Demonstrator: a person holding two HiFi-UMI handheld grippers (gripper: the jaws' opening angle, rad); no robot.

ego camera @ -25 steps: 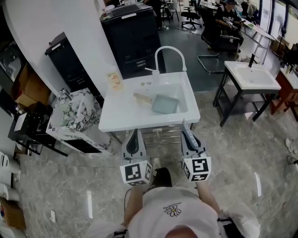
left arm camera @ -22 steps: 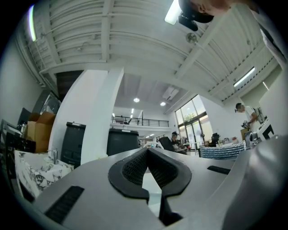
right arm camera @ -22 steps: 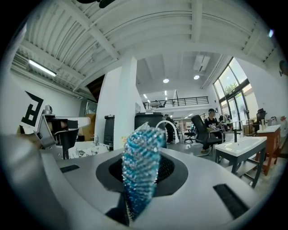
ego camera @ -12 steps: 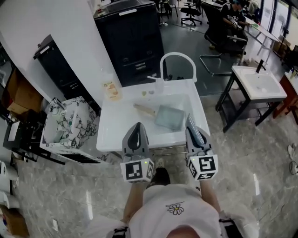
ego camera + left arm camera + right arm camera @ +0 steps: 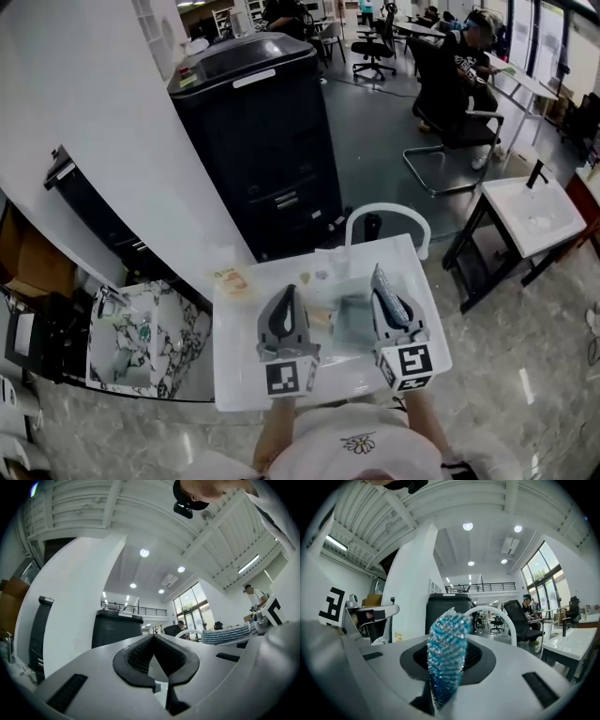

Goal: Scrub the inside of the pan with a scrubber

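Okay, biggest first: a black cabinet (image 5: 253, 141) stands against the white wall behind the white sink bench (image 5: 239, 375). A patterned bin (image 5: 141, 342) sits to the left of the bench, and a second white sink stand (image 5: 534, 211) is well apart on the right. A person sits in a chair (image 5: 464, 66) at the back. On the bench I see a white arched faucet (image 5: 389, 214) over the basin. The pan (image 5: 354, 321) lies in that basin, grey-blue, with its wooden handle (image 5: 321, 317) pointing left; in the head view it shows between my two tools. The left tool (image 5: 286, 292) hangs above the bench with its jaws closed together and nothing in them. The right tool (image 5: 386, 298) is clamped on the scrubber (image 5: 446, 653), a glittery blue mesh piece sticking up out of the jaws, above the basin and not touching the pan.
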